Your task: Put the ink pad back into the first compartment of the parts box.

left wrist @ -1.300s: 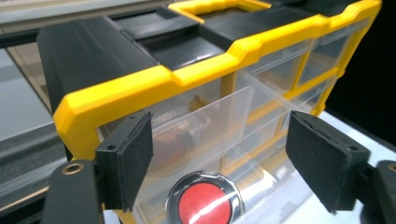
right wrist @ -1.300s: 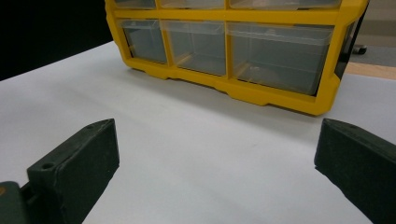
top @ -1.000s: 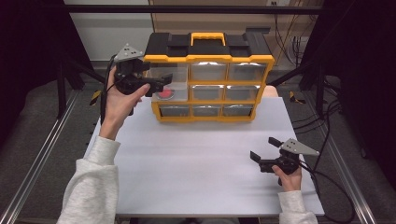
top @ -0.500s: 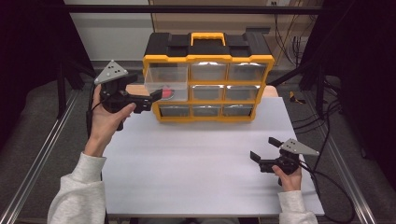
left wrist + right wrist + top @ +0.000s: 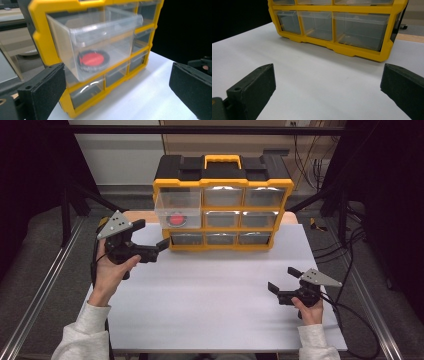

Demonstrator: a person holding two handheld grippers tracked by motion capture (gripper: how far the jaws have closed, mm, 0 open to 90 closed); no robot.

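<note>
Clear drawer [image 5: 178,210] protrudes from top-left slot of yellow organizer [image 5: 223,215] at the worktop's [image 5: 220,305] far edge; red disc [image 5: 91,59] inside. Left tool [image 5: 150,240] just beside it, jaws having just opened wide, empty, touching nothing

- Overhead light is glaring off the clear drawer [image 5: 100,42] just beyond the left gripper's [image 5: 115,92] jaws.
- Both pairs of near jaws are blurring — the table [image 5: 220,290] is lying bright, its surroundings dark.

Black tongs [image 5: 150,247], grey three-cornered plates, black cables, light grey sleeves [image 5: 82,335]
</note>
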